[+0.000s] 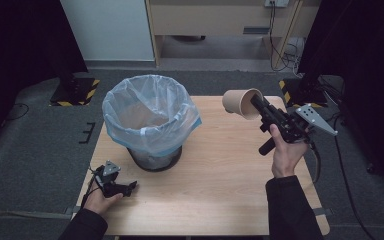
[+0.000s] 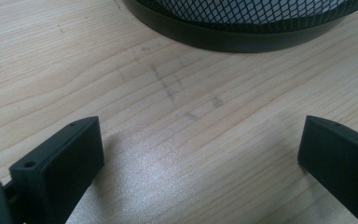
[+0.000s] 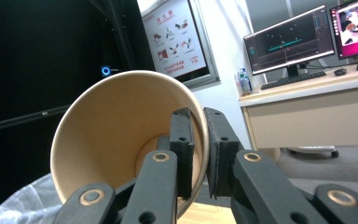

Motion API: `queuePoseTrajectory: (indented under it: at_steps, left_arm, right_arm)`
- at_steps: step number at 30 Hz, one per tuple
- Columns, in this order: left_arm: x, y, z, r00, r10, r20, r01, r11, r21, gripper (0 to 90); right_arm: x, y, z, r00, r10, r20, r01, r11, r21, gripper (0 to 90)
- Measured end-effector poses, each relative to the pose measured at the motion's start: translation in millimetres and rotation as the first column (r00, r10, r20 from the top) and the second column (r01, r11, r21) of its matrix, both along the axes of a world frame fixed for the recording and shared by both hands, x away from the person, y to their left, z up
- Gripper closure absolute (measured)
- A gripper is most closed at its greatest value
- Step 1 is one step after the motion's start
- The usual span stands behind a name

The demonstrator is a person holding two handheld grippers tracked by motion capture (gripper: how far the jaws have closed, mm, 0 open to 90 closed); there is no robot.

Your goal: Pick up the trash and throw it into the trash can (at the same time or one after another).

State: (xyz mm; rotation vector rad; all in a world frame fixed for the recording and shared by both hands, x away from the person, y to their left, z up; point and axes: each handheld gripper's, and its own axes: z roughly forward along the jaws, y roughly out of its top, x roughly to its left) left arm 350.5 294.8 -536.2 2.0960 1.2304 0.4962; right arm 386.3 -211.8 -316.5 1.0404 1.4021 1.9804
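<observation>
High view is showing the right hand-held gripper (image 1: 258, 106) pinching the rim of a paper cup (image 1: 240, 102), one jaw inside and one outside, and holding it in the air to the right of the bin (image 1: 150, 120). The left hand-held gripper (image 1: 128, 187) is resting released on the counter (image 1: 220, 190) in front of the bin. To do this well, I judge the cup should be travelling over the bag's mouth before letting go. A wall poster (image 3: 175, 39) is carrying writing too small to read.
</observation>
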Motion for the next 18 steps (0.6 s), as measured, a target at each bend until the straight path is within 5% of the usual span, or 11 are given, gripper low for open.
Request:
queuePoseTrajectory:
  at_steps: [18]
  left_arm:
    - [0.0, 0.0, 0.0, 1.0, 0.0, 0.0, 0.0, 1.0, 0.0, 0.0]
  right_arm:
    - [15.1, 35.7, 42.1, 0.9979, 0.033, 0.055, -0.034, 0.999, 0.008, 83.2]
